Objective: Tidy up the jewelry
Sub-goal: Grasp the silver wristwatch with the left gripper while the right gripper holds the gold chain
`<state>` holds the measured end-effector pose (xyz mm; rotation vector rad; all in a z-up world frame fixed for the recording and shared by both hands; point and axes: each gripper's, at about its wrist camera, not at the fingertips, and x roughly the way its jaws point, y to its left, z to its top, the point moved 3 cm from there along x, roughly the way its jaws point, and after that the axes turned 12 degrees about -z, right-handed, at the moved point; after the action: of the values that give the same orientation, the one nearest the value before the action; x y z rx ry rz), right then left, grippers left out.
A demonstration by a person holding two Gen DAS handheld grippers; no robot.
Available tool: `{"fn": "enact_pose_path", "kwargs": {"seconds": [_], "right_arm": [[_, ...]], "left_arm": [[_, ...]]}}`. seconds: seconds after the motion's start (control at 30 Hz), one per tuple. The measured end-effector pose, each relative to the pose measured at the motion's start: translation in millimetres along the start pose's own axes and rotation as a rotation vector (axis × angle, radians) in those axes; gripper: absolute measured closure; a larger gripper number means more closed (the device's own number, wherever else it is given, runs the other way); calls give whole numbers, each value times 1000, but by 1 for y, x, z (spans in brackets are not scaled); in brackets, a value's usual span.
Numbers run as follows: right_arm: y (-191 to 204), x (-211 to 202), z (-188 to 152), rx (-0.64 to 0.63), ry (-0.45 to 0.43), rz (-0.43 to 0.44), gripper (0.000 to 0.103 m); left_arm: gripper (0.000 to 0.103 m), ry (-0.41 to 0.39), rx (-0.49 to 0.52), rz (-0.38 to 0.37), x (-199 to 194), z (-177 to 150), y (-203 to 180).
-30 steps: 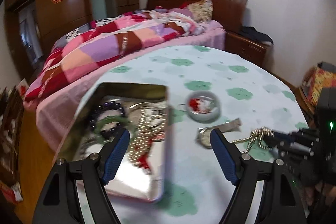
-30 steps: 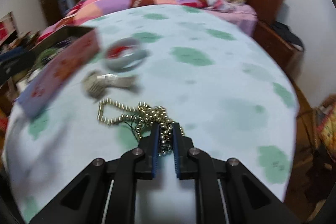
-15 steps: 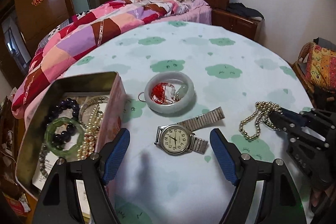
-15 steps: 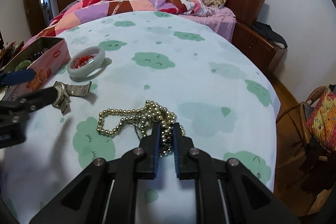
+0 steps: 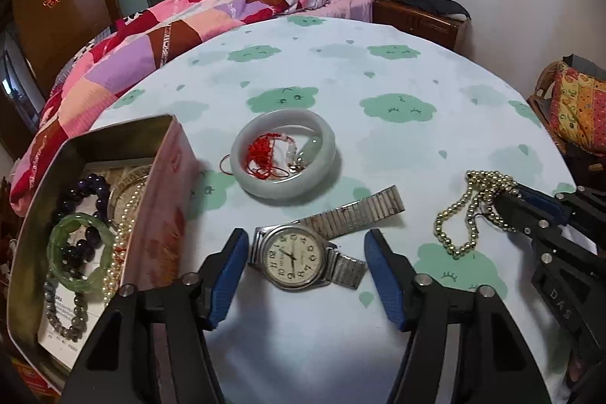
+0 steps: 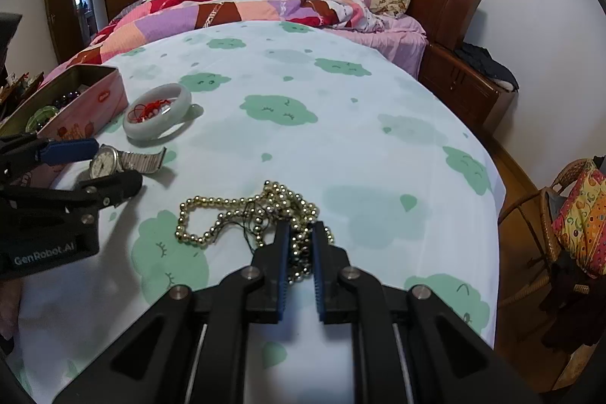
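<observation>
A silver wristwatch [image 5: 293, 256] [image 6: 102, 163] lies on the cloud-print tablecloth between the blue pads of my left gripper [image 5: 305, 245] [image 6: 100, 164]. Its jaws are closing, with a gap still showing on both sides of the watch. My right gripper [image 6: 301, 233] [image 5: 503, 201] is shut on a gold bead necklace [image 6: 280, 195] [image 5: 438, 220], whose loops trail on the cloth. Beyond the watch sits a pale jade bangle [image 5: 246, 173] [image 6: 140, 133] with red cord and a pendant inside. At the left stands an open pink tin [image 5: 159, 214] [image 6: 87, 112] holding several bracelets and bead strings.
The round table's edge [image 6: 488, 177] curves close on the right. A bed with a patchwork quilt [image 5: 159, 36] lies behind the table. A wicker chair with bright cloth [image 6: 575, 211] stands to the right, and a wooden nightstand [image 6: 466, 89] beyond.
My left gripper has swung right from over the tin to the watch and come lower, and its jaws have narrowed. The right gripper has stayed shut on the necklace.
</observation>
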<state>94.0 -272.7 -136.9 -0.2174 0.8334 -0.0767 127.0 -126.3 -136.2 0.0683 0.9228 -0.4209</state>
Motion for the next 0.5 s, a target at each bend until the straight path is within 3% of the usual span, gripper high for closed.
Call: {"fn": "enact_pose_path", "kwargs": {"seconds": [0.17, 0.5], "right_arm": [[0, 0, 0, -2, -2, -1, 88], [0, -1, 0, -2, -3, 0, 88]], "left_arm": [[44, -4, -56, -53, 1, -1, 10], [44, -35, -49, -73, -14, -11, 5]]}}
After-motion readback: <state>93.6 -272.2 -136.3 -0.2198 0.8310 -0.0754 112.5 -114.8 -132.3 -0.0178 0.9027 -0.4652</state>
